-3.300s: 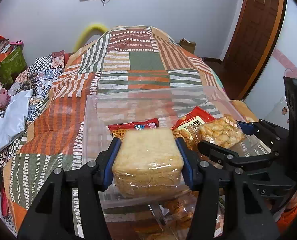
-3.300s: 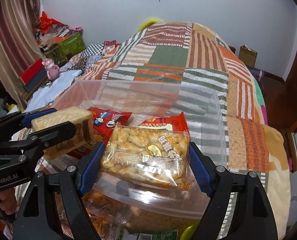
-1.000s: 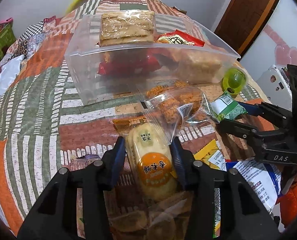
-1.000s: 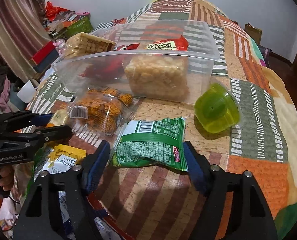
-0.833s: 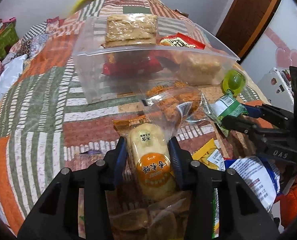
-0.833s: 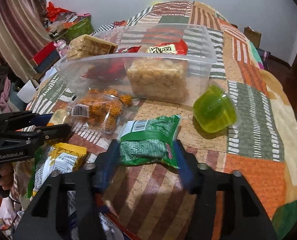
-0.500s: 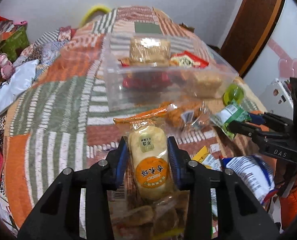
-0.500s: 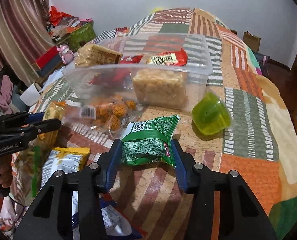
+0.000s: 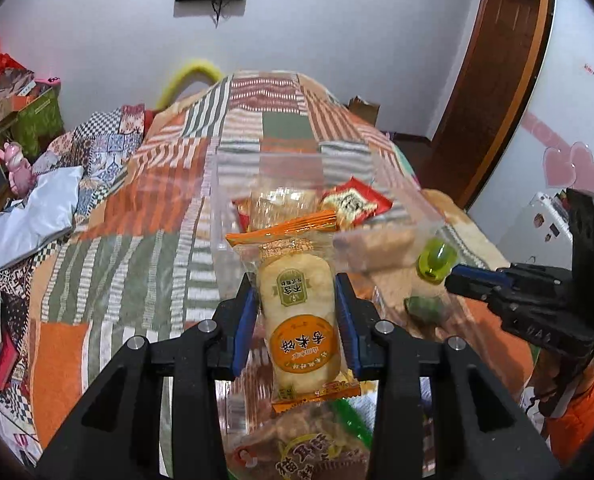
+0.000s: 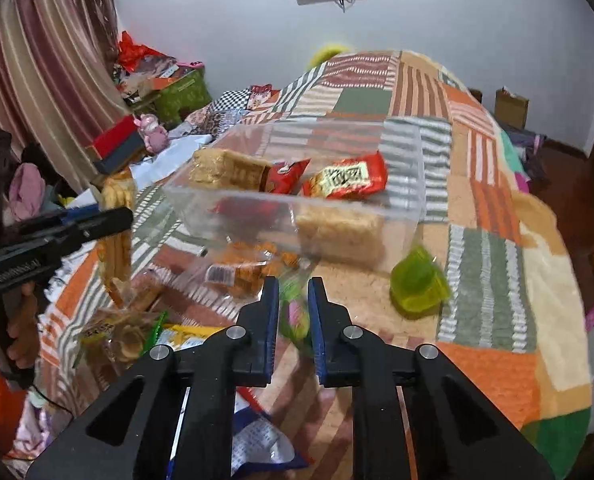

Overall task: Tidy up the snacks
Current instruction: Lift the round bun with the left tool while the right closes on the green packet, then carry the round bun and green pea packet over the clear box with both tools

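Rice cracker pack (image 9: 300,324) clamped between left tongs (image 9: 297,320)

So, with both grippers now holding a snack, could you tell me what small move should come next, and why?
Probably carry the left gripper forward over the clear bin and release there: it is shut on the rice cracker pack, held short of the bin's near wall, where snacks already lie.

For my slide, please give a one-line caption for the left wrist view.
Left tongs grip a wrapped rice cracker pack before a clear plastic box of snacks on a patchwork quilt.
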`<state>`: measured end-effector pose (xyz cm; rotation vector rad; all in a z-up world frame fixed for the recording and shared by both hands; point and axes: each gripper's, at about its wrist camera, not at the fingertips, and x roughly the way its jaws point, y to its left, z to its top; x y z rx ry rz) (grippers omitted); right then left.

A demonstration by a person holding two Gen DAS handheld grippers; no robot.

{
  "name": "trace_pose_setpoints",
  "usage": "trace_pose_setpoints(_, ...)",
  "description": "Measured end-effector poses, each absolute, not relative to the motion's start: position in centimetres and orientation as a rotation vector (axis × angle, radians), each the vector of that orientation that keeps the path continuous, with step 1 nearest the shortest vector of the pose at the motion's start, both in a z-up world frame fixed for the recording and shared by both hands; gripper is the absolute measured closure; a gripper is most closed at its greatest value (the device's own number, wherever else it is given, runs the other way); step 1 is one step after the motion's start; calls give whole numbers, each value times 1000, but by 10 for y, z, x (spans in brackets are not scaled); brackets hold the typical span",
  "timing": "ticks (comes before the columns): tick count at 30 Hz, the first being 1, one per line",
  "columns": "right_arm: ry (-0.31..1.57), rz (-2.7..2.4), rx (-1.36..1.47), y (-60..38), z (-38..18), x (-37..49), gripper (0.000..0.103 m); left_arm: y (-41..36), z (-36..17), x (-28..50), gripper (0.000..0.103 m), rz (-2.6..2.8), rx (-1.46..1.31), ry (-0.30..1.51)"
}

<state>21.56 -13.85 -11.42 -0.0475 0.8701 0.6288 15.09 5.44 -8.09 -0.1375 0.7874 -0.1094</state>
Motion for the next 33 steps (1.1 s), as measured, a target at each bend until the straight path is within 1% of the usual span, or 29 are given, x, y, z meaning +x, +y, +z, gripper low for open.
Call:
trace_pose_setpoints(3, 883, 620, -62, -136, -118, 219, 89, 55, -78, 154, 66, -113, -147, 779)
trace_pose_setpoints(5, 896, 617, -82, -135, -123, 219, 84, 55, -79, 153, 66, -114, -146, 778)
trace_pose_setpoints(6, 907, 614, -95, -135, -126, 218, 75, 55, -80, 153, 66, -115, -145, 780)
trace_pose_setpoints(7, 921, 615, -100, -135, -130, 218, 61, 55, -81, 152, 66, -114, -145, 784)
trace_pose_setpoints(9, 944, 618, -95, -137, -138, 218, 45, 55, -84, 150, 66, -112, -144, 791)
trace_pose_setpoints(10, 948, 610, -97, -138, -141, 217, 43, 54, -86, 150, 66, -112, -142, 795)
trace_pose_setpoints(15, 1026, 611, -84, -138, -159, 225, 42, 54, -91, 148, 66, -111, -136, 806)
trace_pose_setpoints(16, 1038, 611, -90, -137, -163, 227, 38, 54, -92, 147, 66, -110, -137, 806)
trace_pose_setpoints(18, 1035, 604, -99, -137, -168, 228, 34, 55, -93, 147, 66, -109, -141, 807)
trace_pose_setpoints(21, 1057, 615, -85, -136, -179, 233, 34, 56, -94, 147, 66, -108, -147, 808)
trace_pose_setpoints(22, 1057, 618, -85, -136, -180, 233, 36, 56, -93, 146, 66, -108, -148, 807)
trace_pose_setpoints(24, 1045, 620, -90, -137, -178, 229, 46, 56, -93, 146, 66, -108, -146, 806)
trace_pose_setpoints(26, 1038, 623, -91, -137, -177, 227, 52, 55, -92, 146, 66, -109, -147, 804)
trace_pose_setpoints(28, 1031, 625, -85, -140, -175, 224, 62, 55, -91, 145, 66, -110, -148, 801)
trace_pose_setpoints(30, 1019, 620, -73, -143, -171, 220, 64, 55, -90, 144, 66, -109, -148, 798)
trace_pose_setpoints(32, 1005, 610, -73, -145, -167, 219, 70, 54, -89, 143, 66, -108, -149, 794)
trace_pose_setpoints(33, 997, 606, -71, -145, -165, 219, 80, 55, -88, 143, 66, -107, -150, 792)
